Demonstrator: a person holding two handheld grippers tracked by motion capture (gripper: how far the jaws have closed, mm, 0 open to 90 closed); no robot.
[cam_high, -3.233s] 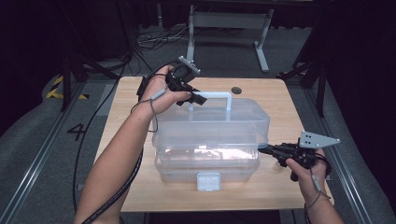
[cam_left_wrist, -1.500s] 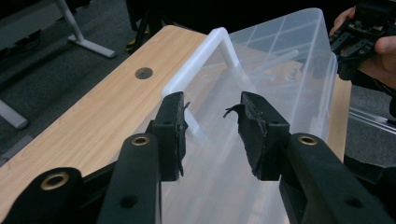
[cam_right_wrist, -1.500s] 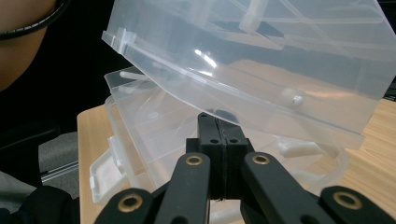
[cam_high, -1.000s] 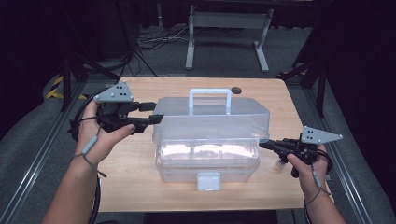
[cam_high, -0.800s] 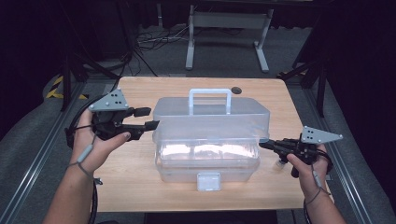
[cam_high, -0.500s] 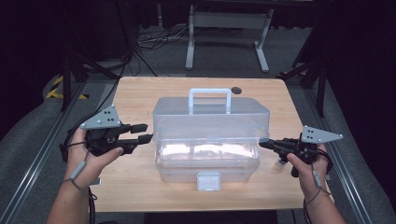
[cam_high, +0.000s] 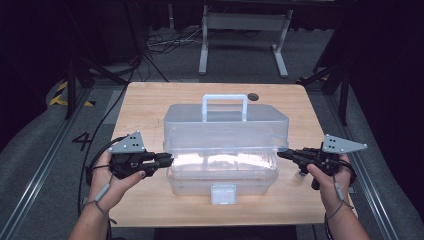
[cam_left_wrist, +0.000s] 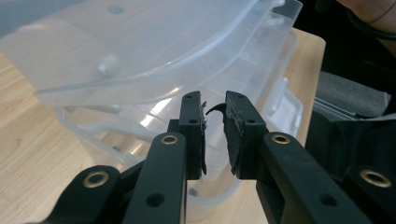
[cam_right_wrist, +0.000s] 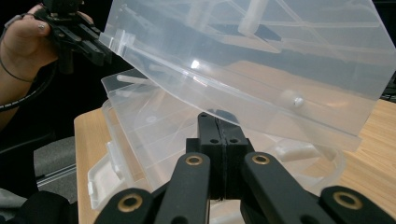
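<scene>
A clear plastic box (cam_high: 222, 180) with a white handle (cam_high: 224, 105) stands mid-table. Its lid (cam_high: 225, 132) is tilted up off the base. My left gripper (cam_high: 167, 160) is level at the box's left side, tips near the lid's rim. In the left gripper view its jaws (cam_left_wrist: 214, 100) have just been closing; a narrow gap remains with nothing in it, and the lid (cam_left_wrist: 140, 42) hangs over the base (cam_left_wrist: 140, 130). My right gripper (cam_high: 281, 154) is at the right side, shut (cam_right_wrist: 218, 119), its tips just under the raised lid (cam_right_wrist: 243, 56).
A front latch (cam_high: 223, 194) sits on the box base. A small dark round thing (cam_high: 253, 96) lies on the wooden table (cam_high: 145, 110) behind the box. Beyond the table stand a metal frame (cam_high: 245, 22) and floor cables (cam_high: 160, 42).
My left hand has come down from beside the lid's top to rim height at the box's left side, and its jaws have narrowed. The right hand has stayed put.
</scene>
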